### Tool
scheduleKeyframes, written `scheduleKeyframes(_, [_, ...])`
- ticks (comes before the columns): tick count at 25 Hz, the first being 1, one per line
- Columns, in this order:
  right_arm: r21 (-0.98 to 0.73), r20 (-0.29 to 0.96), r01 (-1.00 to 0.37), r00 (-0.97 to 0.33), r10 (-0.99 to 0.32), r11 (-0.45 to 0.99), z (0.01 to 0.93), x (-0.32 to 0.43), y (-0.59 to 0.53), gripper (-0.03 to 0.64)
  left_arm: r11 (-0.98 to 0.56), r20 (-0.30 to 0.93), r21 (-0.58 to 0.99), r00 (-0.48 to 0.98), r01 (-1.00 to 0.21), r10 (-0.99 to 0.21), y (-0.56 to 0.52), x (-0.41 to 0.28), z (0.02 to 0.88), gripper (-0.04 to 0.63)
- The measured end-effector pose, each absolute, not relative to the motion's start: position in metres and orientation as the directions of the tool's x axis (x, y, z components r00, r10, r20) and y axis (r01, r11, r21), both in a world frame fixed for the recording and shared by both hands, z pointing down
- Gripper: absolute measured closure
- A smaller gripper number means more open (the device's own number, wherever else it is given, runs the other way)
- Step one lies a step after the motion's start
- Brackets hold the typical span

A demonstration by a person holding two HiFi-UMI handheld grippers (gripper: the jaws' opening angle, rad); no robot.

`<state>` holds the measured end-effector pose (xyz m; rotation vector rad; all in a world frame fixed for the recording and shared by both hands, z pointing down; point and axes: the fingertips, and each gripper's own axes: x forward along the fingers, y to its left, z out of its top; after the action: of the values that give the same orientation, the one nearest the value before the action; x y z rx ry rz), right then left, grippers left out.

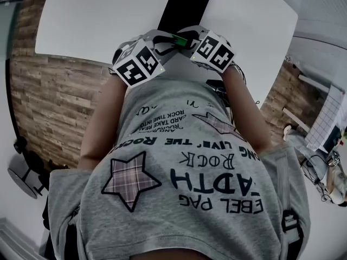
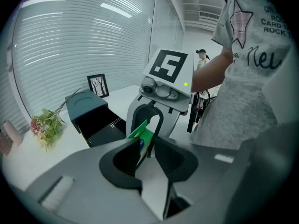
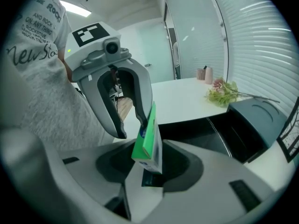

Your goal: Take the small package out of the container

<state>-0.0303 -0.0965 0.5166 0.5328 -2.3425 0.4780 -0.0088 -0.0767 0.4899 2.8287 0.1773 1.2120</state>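
Small package held in the air between two facing grippers, out of the container.
The left gripper has its jaws standing apart around one end of the green package; one pad lies against the box and the other shows a gap beside it. The package stands nearly upright, tilted a little, by the near edge of the white table. The right gripper is clamped on the other end, with the box centred between its jaws. The dark container sits open on the table, well apart from the package.
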Motion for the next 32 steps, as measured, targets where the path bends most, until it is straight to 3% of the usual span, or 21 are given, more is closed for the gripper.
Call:
scheduleKeyframes(15, [-0.192, 0.685, -0.492, -0.686, -0.243, 0.849, 0.518, -0.034, -0.096, 0.468, -0.993, 0.721, 0.09, 0.684, 0.07, 0.114, -0.077, -0.012, 0.486, 0.492])
scheduleKeyframes(22, [-0.186, 0.682, -0.487, -0.689, -0.245, 0.853, 0.518, -0.037, -0.097, 0.472, -0.994, 0.656, 0.095, 0.749, 0.046, 0.097, -0.078, -0.011, 0.465, 0.492])
scheduleKeyframes(32, [-0.173, 0.681, -0.506, -0.682, -0.269, 0.845, 0.516, -0.032, -0.1, 0.494, -0.989, 0.529, 0.05, 0.843, -0.139, -0.092, -0.116, -0.024, 0.433, 0.528])
